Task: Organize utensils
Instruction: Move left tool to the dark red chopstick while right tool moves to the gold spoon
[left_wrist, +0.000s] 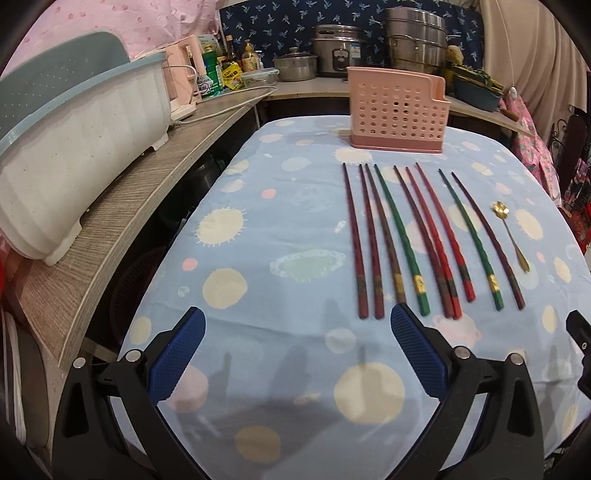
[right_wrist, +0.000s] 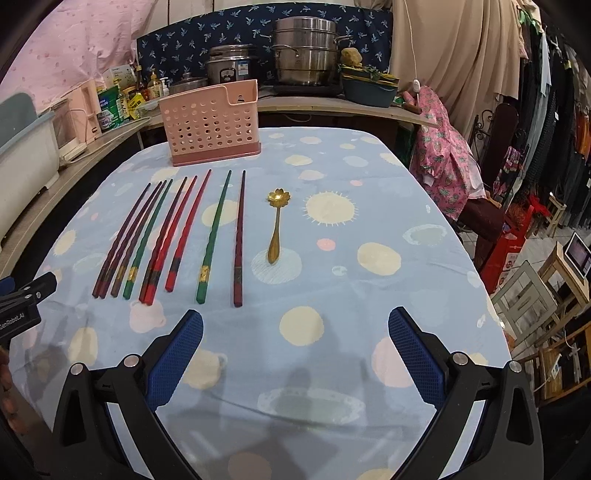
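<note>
Hovering over near edge of table (left_wrist: 258, 229), left gripper (left_wrist: 297, 326) spread wide, grasping nothing. Pink basket (left_wrist: 397, 110) upright at far edge. Chopsticks (left_wrist: 402, 240) in row mid-table between basket and near edge, nine in dark red, green, red, tips toward basket. Gold spoon (right_wrist: 275, 229) just right of row, flower bowl pointing to far edge. Right gripper (right_wrist: 295, 326) over near edge, jaws wide, empty.
</note>
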